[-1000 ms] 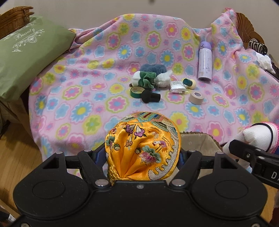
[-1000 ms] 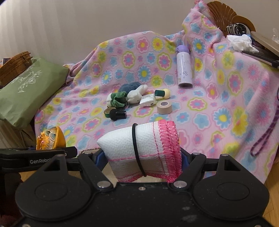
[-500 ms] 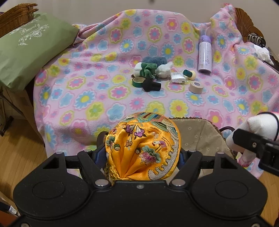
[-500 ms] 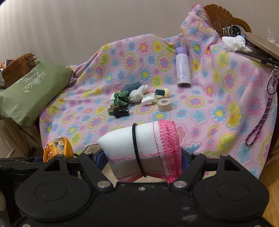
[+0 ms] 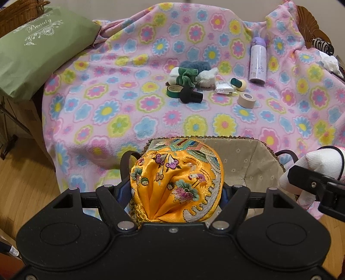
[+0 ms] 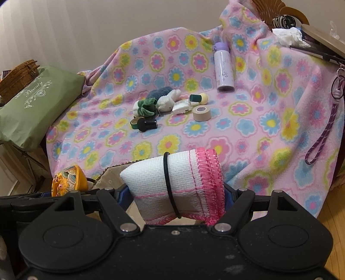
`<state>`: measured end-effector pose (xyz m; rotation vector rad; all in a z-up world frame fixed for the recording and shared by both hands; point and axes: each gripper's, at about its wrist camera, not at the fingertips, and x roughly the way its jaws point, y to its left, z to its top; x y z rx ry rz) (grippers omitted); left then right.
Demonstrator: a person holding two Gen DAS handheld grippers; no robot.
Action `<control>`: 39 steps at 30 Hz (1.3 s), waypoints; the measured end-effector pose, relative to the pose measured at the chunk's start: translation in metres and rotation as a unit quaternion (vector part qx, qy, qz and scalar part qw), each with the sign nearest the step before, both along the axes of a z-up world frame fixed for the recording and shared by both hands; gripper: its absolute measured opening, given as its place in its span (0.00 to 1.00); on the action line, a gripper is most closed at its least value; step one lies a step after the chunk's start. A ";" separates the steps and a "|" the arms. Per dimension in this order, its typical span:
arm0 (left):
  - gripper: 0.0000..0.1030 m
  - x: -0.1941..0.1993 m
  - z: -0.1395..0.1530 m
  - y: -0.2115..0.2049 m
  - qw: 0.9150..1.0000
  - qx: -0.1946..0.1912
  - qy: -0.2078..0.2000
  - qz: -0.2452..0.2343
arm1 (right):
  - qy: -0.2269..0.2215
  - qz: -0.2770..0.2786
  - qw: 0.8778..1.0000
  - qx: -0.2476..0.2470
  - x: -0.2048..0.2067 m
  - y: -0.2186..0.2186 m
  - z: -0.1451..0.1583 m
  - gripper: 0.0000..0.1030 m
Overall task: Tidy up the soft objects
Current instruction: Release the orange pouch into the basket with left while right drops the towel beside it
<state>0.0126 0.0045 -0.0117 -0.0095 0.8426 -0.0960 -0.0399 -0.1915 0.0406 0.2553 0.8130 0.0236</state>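
the orange embroidered pouch (image 5: 176,183) sat clamped between the jaws of the left gripper (image 5: 176,193), bulging up above them, and it hung over the near left part of the fabric-lined basket (image 5: 243,159), whose beige flowered lining and braided rim showed behind it. to the right of the basket's rim, the rolled white cloth with a pink edge (image 6: 174,183) was pinched between the jaws of the right gripper (image 6: 175,193), a black elastic band (image 6: 168,181) looped around its middle; in the right wrist view the basket's corner showed just behind and left of this roll. beyond the basket, the pink flowered blanket (image 5: 129,103) covered a raised surface and draped down toward the wooden floor (image 5: 23,183). well past the basket, near the blanket's middle, a small cluster lay together: a green scrunchie (image 5: 185,75) on a white soft thing, a blue fuzzy item (image 5: 195,64) behind it, a small white plush (image 5: 207,75) beside it, a green tape roll (image 5: 173,90) touching a black capped object (image 5: 190,97), a silvery packet (image 5: 224,88), a small round bottle with a dark green cap (image 5: 238,83), and a beige tape roll (image 5: 245,99). a lavender bottle (image 5: 257,60) stood upright farther back and right of the basket. far left of the basket, a green pillow printed "beauty" (image 5: 36,49) rested against a wicker basket (image 5: 19,15).
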 end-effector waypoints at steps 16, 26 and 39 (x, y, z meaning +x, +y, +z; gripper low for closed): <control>0.67 0.005 -0.005 0.001 1.000 -0.001 0.026 -0.003 | 0.026 0.015 1.000 -0.001 0.006 0.002 -0.006 0.75; 0.67 0.006 -0.006 0.002 1.000 -0.001 0.029 -0.002 | 0.031 0.019 0.999 0.001 0.008 0.000 -0.007 0.75; 0.75 0.004 -0.004 0.002 1.000 0.004 0.016 -0.004 | 0.026 0.022 0.999 -0.002 0.007 0.004 -0.007 0.76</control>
